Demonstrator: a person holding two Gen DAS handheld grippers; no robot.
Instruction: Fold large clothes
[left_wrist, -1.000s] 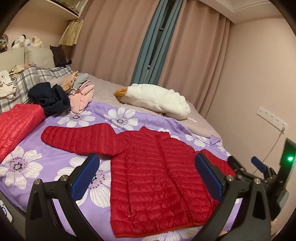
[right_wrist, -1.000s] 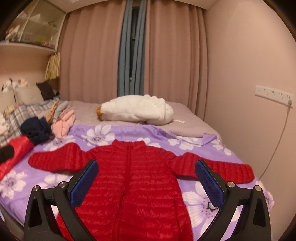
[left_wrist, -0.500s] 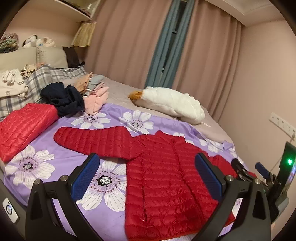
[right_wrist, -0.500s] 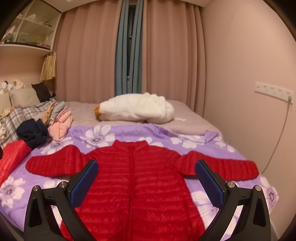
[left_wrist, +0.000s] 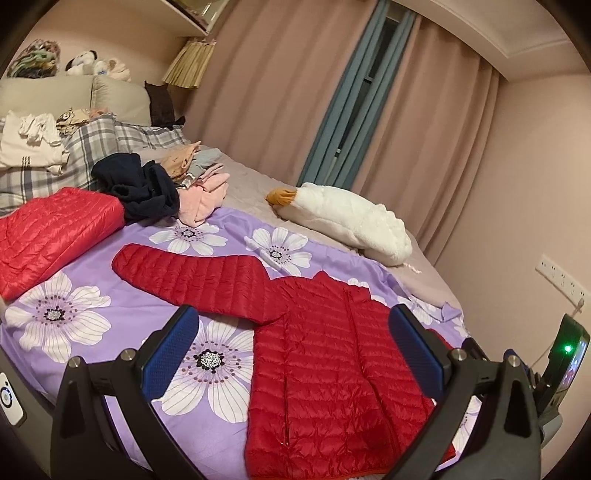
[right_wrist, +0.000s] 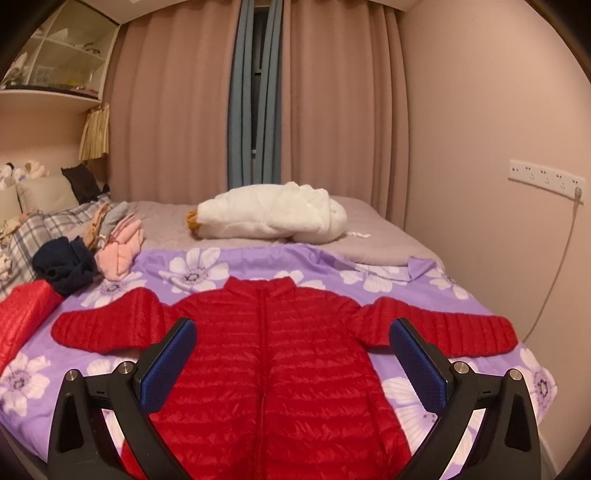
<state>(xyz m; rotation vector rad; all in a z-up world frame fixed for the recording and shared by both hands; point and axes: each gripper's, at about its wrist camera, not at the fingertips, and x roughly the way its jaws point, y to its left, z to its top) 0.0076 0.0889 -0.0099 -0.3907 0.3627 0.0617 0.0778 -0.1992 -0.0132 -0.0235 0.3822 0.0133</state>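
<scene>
We hold the left gripper (left_wrist: 291, 347) and right gripper (right_wrist: 293, 360) spread wide and empty above the red down jacket (right_wrist: 273, 354), lying flat mid-frame, sleeves outstretched, on the purple floral sheet (right_wrist: 424, 284).

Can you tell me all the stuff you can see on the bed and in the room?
Puffy jacket: one, red, spread flat on the flowered sheet, both sleeves out.
Folded puffy jacket: one, red, at the sheet's left edge.
Flowered sheet: one, purple with white flowers, covering the near bed.
Dark clothes heap: one, navy, behind the folded jacket.
Pink clothes: one pile, beside the navy heap.
Plush goose: one, white with an orange beak, lying at the far side.
Plaid bedding: grey and white, far left.
Curtains: pink with a blue strip, back wall.
Wall sockets: one white strip, right wall.
Left tongs: open, above the jacket.
Right tongs: open, above the jacket.
</scene>
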